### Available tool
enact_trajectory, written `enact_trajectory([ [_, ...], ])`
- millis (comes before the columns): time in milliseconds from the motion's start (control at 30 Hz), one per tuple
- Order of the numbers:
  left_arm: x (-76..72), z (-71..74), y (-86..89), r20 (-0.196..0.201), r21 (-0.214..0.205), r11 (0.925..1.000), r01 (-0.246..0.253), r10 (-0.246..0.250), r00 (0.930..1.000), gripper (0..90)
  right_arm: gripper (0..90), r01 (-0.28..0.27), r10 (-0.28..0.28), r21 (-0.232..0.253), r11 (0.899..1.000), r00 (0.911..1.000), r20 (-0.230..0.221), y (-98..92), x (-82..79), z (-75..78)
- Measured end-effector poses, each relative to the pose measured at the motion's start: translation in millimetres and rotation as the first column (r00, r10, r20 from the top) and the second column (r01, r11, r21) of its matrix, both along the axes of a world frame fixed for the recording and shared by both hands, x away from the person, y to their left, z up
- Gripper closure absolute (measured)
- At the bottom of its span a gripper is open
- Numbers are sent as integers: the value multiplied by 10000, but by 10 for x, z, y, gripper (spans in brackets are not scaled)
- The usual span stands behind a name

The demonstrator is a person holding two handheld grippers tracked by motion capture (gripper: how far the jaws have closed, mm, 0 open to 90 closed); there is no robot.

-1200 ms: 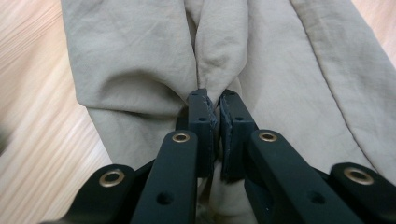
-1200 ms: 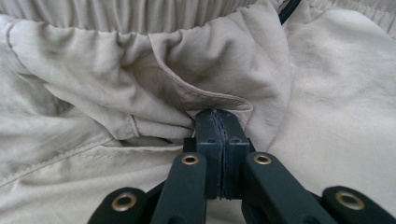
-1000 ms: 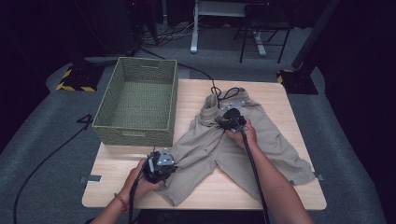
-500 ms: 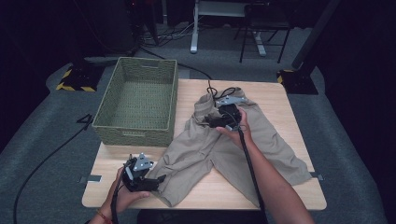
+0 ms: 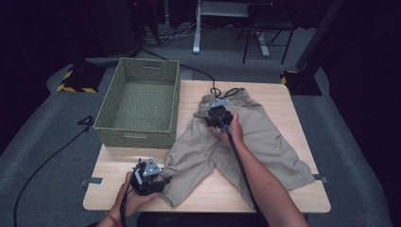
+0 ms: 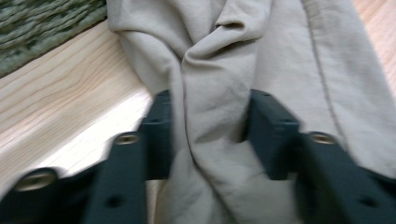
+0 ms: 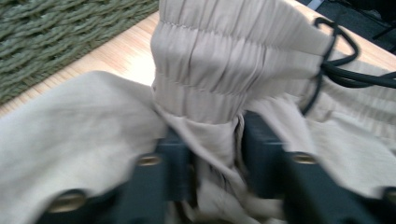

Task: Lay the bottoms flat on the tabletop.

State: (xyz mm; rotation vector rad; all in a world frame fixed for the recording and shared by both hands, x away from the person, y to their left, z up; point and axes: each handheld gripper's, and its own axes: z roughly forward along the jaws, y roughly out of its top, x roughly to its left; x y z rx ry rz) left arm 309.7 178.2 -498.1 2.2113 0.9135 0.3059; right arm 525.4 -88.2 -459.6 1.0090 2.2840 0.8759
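Beige trousers (image 5: 265,137) with an elastic waistband (image 7: 233,60) and a black drawstring (image 7: 336,70) lie spread on the wooden table (image 5: 279,198). My left gripper (image 5: 163,182) lies at the near left, at the end of one trouser leg. Its jaws have just been closing and now pinch a fold of the leg cloth (image 6: 208,135). My right gripper (image 5: 213,112) is at the far end of the trousers. Its jaws have also just been closing and squeeze bunched cloth under the waistband's left corner (image 7: 212,149).
A green woven basket (image 5: 137,132) stands empty on the table's left half, close to the trousers' left side; its weave shows at the upper left of both gripper views (image 6: 42,28) (image 7: 56,42). A strip of bare wood runs along the near edge.
My right gripper has shifted left across the trousers to the waistband's left corner. My left gripper has moved a little toward the near left, to the leg's end.
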Motion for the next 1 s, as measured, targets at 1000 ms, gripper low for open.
enact_trajectory([
  [1000, -79, 788, -2094, 1889, -170, 9175, 3974, -3874, 9024, 805, 829, 1574, -1571, 39, 9875, 9865, -471, -1928, 55, 663],
])
